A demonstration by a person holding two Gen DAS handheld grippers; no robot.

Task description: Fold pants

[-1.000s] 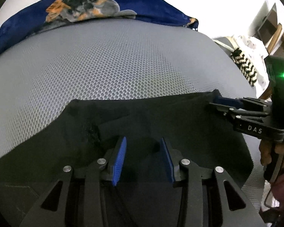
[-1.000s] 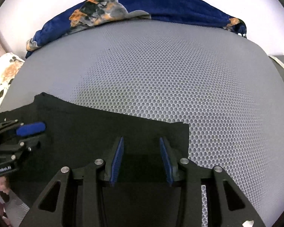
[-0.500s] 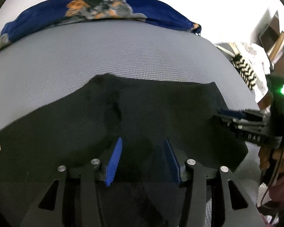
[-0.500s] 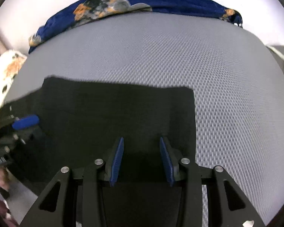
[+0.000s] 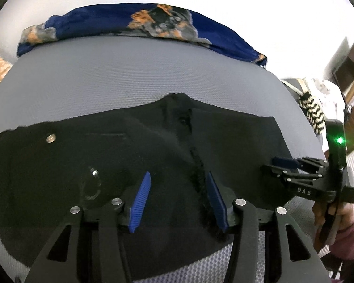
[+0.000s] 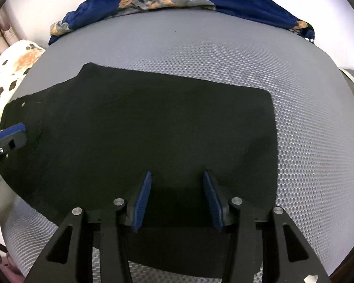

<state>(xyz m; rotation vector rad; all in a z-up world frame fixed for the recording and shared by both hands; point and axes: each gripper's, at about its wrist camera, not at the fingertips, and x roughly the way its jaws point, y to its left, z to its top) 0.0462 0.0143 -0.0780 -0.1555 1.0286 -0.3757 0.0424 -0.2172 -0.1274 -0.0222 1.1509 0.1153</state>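
Black pants (image 6: 153, 129) folded once at least, flat on grey mesh (image 6: 306, 118) from nine to three o'clock; left gripper (image 5: 178, 181) and right gripper (image 6: 177, 181) opening, nothing pinched, more folds probably left.

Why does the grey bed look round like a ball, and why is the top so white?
Left wrist view: fisheye lens bulges the grey mesh mattress; bright wall washes out. Right wrist view: same bulge; black folded pants show little detail.
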